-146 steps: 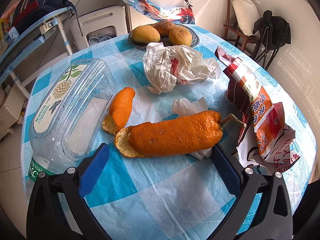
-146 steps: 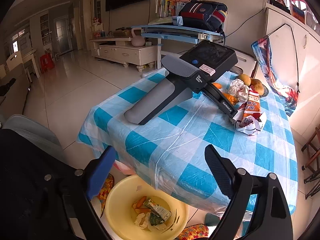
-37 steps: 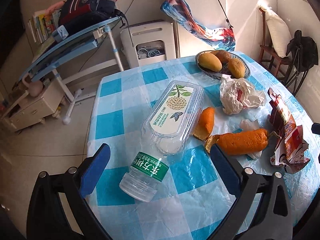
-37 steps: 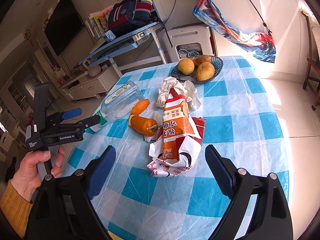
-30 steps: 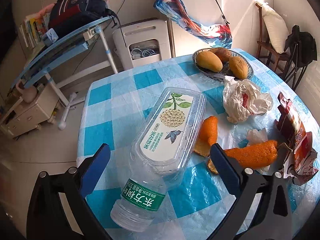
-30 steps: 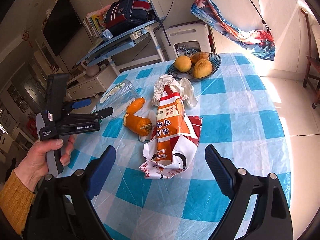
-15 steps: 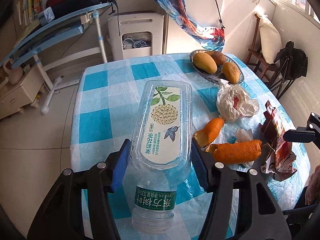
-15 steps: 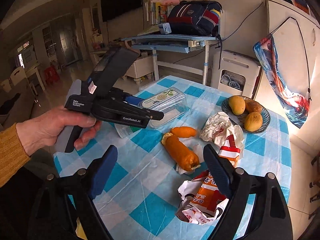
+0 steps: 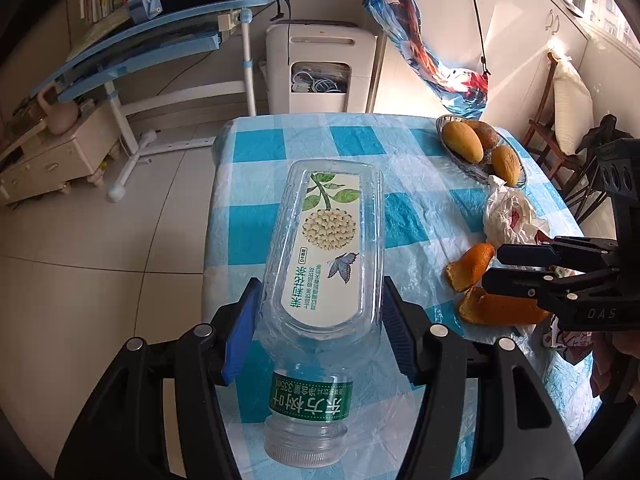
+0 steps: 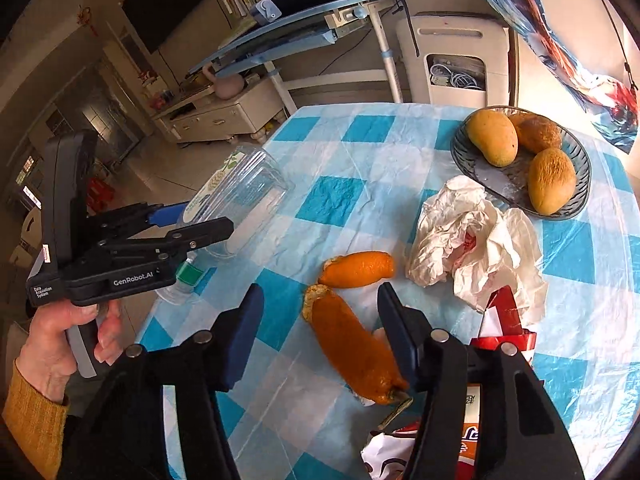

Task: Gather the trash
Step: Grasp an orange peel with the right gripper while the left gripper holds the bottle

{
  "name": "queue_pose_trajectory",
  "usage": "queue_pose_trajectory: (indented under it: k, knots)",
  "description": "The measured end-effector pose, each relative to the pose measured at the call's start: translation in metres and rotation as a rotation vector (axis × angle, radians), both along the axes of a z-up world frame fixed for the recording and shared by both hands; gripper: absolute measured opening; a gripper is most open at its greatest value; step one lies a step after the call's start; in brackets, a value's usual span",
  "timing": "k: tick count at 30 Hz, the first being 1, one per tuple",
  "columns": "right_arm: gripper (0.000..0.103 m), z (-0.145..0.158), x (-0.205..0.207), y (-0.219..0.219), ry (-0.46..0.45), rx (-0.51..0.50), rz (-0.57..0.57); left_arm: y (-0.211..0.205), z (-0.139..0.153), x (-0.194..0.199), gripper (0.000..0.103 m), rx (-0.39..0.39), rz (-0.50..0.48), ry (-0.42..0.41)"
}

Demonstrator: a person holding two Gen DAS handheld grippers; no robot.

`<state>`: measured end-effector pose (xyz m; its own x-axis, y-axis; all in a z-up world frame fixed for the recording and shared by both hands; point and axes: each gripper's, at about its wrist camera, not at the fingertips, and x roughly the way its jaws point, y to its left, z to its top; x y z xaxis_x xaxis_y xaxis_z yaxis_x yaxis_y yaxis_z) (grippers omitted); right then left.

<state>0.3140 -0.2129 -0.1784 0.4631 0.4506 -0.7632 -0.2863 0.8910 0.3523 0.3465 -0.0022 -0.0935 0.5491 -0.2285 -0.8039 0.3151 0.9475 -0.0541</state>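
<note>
At lower centre of my left view, my left tongs (image 9: pixel 320 330) clamp the empty bottle (image 9: pixel 324 264) by its shoulders; low in my right view, my right tongs (image 10: pixel 320 330) are closing round the long orange peel (image 10: pixel 352 352); best squeeze gently and lift level.

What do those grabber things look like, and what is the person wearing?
Each hand-held gripper is black plastic with two long fingers, blue pads and silver screws. The left hand-held gripper has a grey handle and white lettering. The right hand-held gripper looks the same. The sleeve is mustard yellow knit.
</note>
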Motion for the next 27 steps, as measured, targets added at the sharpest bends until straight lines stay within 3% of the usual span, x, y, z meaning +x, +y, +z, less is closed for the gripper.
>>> queue_pose_trajectory:
  k: [7,11,12,14,21,27]
  knots:
    - [0.052,-0.014,0.028,0.023,0.076,-0.13,-0.031,-0.007,-0.005,0.0,0.056,0.01,-0.022,0.014]
    - [0.03,-0.018,0.034,0.034,0.077,-0.241,-0.01,-0.01,-0.009,-0.003,0.056,0.021,-0.03,0.017]
    - [0.02,-0.017,0.035,0.033,0.085,-0.231,-0.002,-0.009,-0.009,-0.004,0.056,0.02,-0.03,0.016]
    - [0.016,-0.014,0.033,0.028,0.072,-0.216,-0.011,-0.009,-0.006,-0.005,0.056,0.016,-0.028,0.009]
    - [0.014,0.008,0.015,-0.001,-0.013,0.002,-0.051,-0.008,0.015,-0.022,0.056,-0.052,-0.047,-0.028]
    - [0.014,0.039,-0.036,-0.009,-0.092,0.067,-0.014,-0.009,0.044,-0.059,0.056,-0.118,-0.062,-0.081]
